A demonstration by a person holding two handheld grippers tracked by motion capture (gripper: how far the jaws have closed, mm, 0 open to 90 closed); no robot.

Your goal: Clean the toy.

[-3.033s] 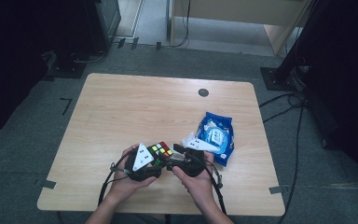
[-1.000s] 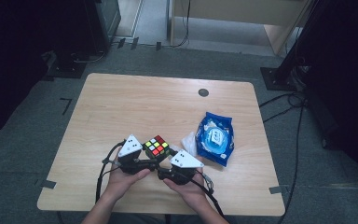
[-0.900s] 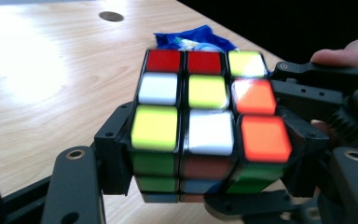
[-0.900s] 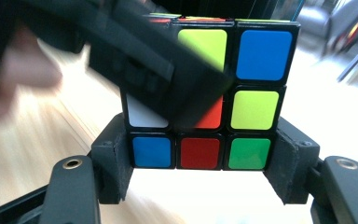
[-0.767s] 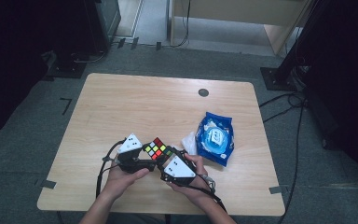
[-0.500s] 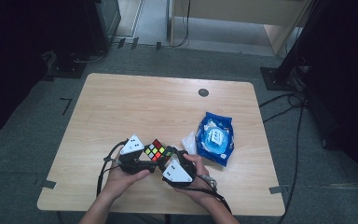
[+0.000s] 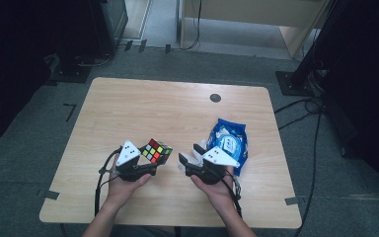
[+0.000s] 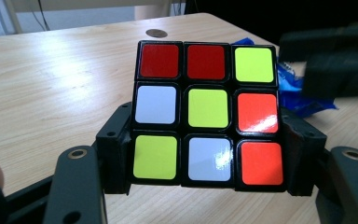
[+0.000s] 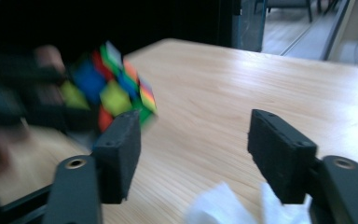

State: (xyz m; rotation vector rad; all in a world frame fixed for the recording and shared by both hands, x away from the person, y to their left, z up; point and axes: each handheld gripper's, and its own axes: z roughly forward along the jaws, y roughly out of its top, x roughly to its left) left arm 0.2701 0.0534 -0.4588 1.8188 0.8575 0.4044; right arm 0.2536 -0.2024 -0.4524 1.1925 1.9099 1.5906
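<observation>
Cube: the puzzle cube (image 7: 157, 151) sits between the jaws of the left gripper (image 7: 150, 163), which squeeze it on two sides. It is held up off the table, near the front middle.
Cube face: in the left gripper view the cube (image 8: 206, 114) shows red, yellow, white and orange squares.
Right gripper: the right gripper (image 7: 191, 157) has its jaws apart with nothing in them. It is a little way right of the cube, not touching it.
Blue pack: the blue pack (image 7: 229, 146) lies just beside the right gripper, near the table's right edge.
Table: the wooden table (image 7: 153, 106) has lots of bare room at the back and left.
Dark dot: a small round dot (image 7: 215, 98) sits near the back edge.
</observation>
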